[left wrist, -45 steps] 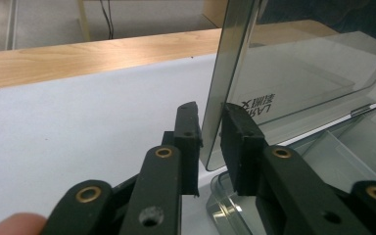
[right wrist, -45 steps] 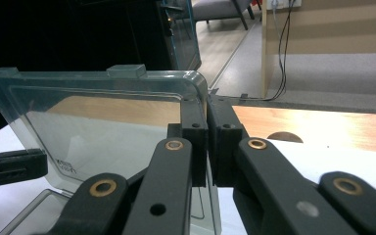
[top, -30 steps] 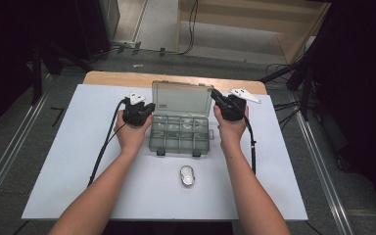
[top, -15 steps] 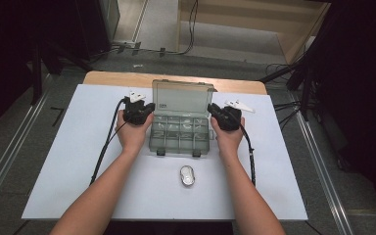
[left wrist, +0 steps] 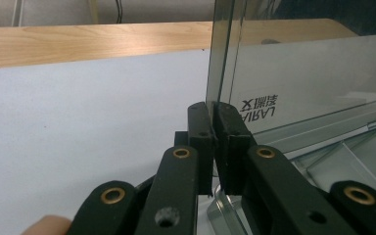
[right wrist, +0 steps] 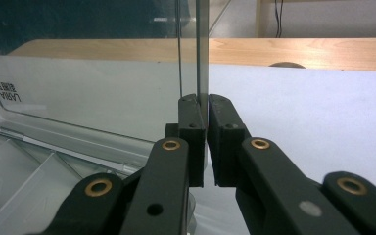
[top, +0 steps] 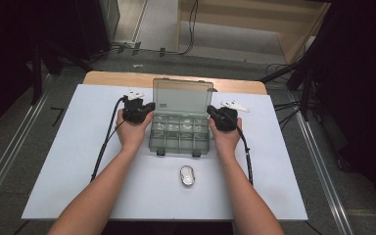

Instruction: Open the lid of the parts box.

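1. The bench (top: pixel 68 161) carries a clear plastic box (top: pixel 180 134) at its middle, lid (top: pixel 182 98) standing upright.
2. The left tongs (left wrist: pixel 214 110) are clamped on the lid's left edge.
3. The right tongs (right wrist: pixel 203 105) are clamped on its right edge.
4. A small silver case (top: pixel 188 176) lies just in front of the box.

A small oval silver object (top: pixel 188 176) is lying on the white sheet (top: pixel 68 161) that is covering the wooden worktop (top: pixel 107 77). Black cables (top: pixel 192 29) are trailing across the grey floor (top: pixel 235 41) beyond, beside a light wooden cabinet (top: pixel 284 19).
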Action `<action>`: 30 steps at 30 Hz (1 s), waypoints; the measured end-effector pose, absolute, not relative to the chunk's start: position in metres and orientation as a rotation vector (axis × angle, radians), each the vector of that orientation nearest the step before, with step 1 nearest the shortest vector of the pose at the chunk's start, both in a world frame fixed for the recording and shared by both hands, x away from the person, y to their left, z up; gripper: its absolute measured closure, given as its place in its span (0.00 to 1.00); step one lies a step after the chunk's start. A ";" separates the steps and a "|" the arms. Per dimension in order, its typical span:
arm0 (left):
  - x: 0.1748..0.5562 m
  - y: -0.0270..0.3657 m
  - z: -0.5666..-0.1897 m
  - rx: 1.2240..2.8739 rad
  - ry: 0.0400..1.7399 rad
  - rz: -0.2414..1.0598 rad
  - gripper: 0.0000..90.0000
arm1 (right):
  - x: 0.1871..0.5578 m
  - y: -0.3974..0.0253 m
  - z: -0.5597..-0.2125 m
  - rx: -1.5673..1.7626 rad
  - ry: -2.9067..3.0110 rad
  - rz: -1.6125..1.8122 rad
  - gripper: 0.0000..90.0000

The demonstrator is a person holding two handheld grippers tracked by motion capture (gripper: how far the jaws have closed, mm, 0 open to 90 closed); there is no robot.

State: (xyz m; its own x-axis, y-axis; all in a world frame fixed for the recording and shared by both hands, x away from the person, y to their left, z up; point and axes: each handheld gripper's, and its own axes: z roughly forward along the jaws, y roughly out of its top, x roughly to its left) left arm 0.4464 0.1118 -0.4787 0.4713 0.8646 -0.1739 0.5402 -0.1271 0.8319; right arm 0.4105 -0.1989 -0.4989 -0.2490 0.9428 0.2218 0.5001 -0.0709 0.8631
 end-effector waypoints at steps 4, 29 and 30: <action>0.449 0.113 -0.480 1.791 1.196 0.420 0.95 | 0.414 -0.199 -0.498 1.566 1.758 1.278 0.93; 0.466 0.123 -0.485 1.749 1.236 0.246 0.93 | 0.426 -0.209 -0.505 1.650 1.784 1.375 0.92; 0.467 0.123 -0.486 1.744 1.238 0.239 0.93 | 0.427 -0.209 -0.505 1.648 1.784 1.377 0.92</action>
